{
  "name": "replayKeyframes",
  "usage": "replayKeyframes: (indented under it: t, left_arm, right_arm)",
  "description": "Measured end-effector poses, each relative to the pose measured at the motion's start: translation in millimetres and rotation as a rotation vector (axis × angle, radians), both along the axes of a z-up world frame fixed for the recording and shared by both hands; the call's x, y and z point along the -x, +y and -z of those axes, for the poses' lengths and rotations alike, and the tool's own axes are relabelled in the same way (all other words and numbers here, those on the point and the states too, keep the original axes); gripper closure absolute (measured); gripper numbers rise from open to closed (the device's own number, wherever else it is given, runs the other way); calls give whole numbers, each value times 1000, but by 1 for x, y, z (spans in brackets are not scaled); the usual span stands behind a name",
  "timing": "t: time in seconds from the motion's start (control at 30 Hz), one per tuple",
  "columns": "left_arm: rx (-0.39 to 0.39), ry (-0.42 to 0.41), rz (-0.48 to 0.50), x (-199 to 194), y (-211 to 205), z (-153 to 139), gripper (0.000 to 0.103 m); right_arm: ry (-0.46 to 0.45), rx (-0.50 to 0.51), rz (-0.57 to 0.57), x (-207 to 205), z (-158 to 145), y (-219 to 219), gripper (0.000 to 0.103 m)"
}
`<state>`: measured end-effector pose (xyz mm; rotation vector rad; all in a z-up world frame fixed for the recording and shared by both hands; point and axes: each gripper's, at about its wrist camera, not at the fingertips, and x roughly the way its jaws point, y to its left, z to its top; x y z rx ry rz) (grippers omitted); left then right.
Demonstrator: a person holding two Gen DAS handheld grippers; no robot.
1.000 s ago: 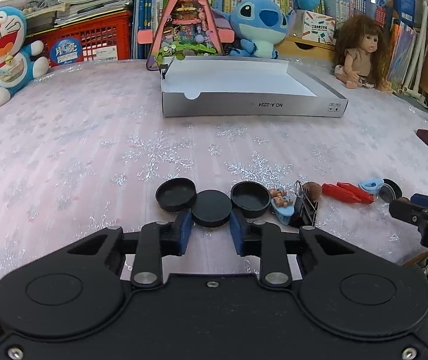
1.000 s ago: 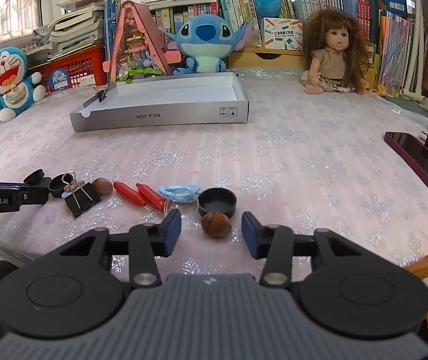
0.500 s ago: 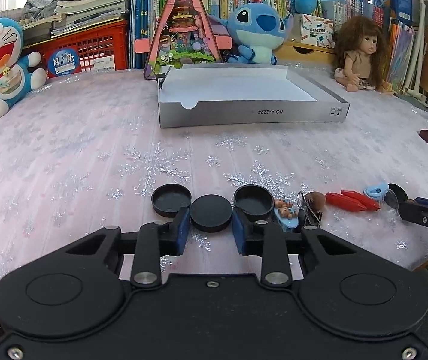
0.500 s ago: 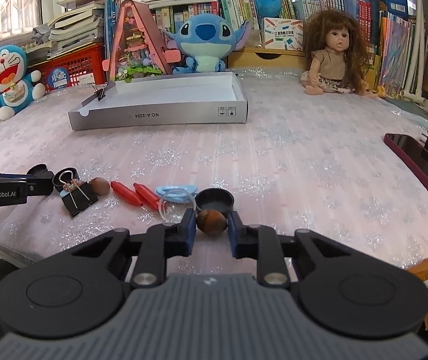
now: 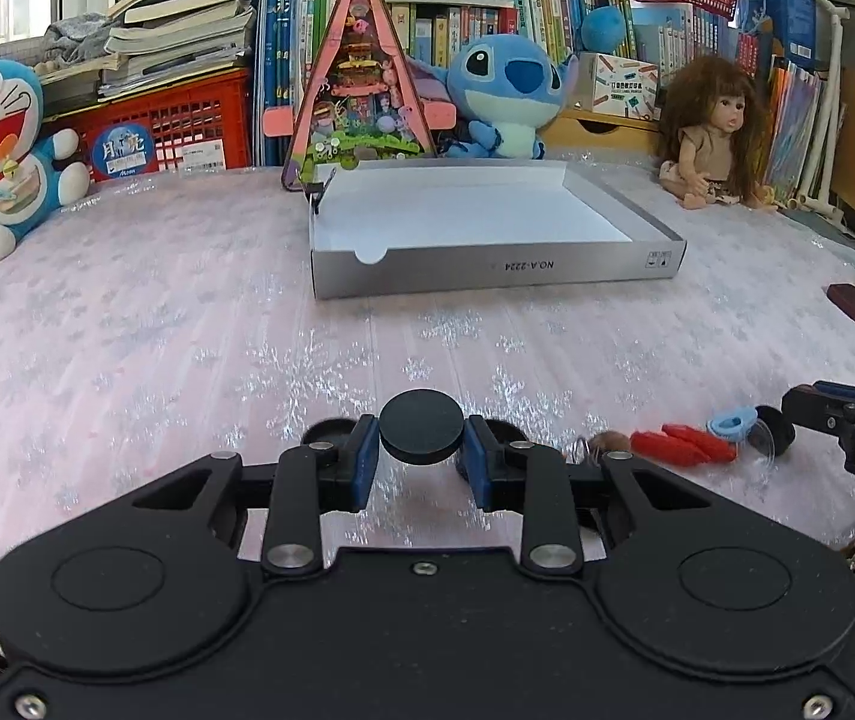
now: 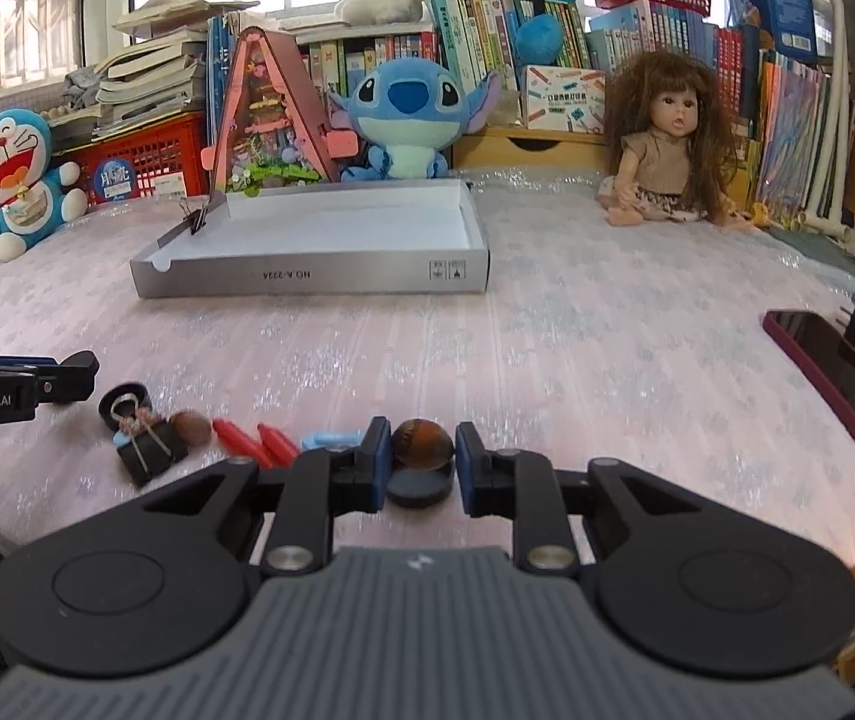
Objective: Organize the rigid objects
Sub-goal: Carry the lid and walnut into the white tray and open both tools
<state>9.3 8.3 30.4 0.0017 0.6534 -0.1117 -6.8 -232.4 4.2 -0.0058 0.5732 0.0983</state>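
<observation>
My left gripper [image 5: 422, 450] is shut on a flat black round cap [image 5: 422, 427] and holds it lifted above the table. Two more black caps, one to the left [image 5: 326, 431] and one to the right [image 5: 502, 429], lie just behind its fingers. My right gripper [image 6: 424, 459] is shut on a brown nut [image 6: 422, 444], lifted over a black cap [image 6: 418, 489]. The open grey-and-white box [image 5: 496, 267] stands at the table's middle back; it also shows in the right wrist view [image 6: 313, 282].
Loose items lie in a row: red pieces [image 6: 253, 444], a blue ring [image 6: 328, 439], a second brown nut [image 6: 190, 427], a black binder clip [image 6: 148, 453]. A phone [image 6: 835, 378] lies at the right edge. Plush toys, a doll [image 6: 664, 150] and books line the back.
Both grippers closed and rose: the left lifted the black cap off the table, the right closed on the brown nut and lifted it.
</observation>
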Motion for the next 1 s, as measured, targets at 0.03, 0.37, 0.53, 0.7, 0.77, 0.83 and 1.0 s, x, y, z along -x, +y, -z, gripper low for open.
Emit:
replayKeyframes:
  t: [0.03,0.37,0.53,0.7,0.77,0.83,1.0]
  left_arm:
    - [0,2,0,-2,0,-2,75]
    - [24,-49,5,-68,8,-49,75]
    - [79,-6,-24,-132,11,-59,75]
    - [88,51,-55,-187,5,-48,75]
    - [75,73,-61,-202,2,-39,75]
    - [68,96,-74,-214,0,-29,75]
    - [28,116,-81,-232,-4,-7,75]
  right_arm:
    - [-1,-3,-1,-3,-2,0,76]
    - [-12,-60,-55,-74,-38,-6,76]
    - [4,-82,-82,-125,-52,-4,76]
    - [47,-79,-123,-176,-49,6,76]
    - [75,-66,-130,-193,-43,11,76]
    - [100,-53,-126,-207,-36,15,76]
    - [136,-44,-115,-230,-25,19,76]
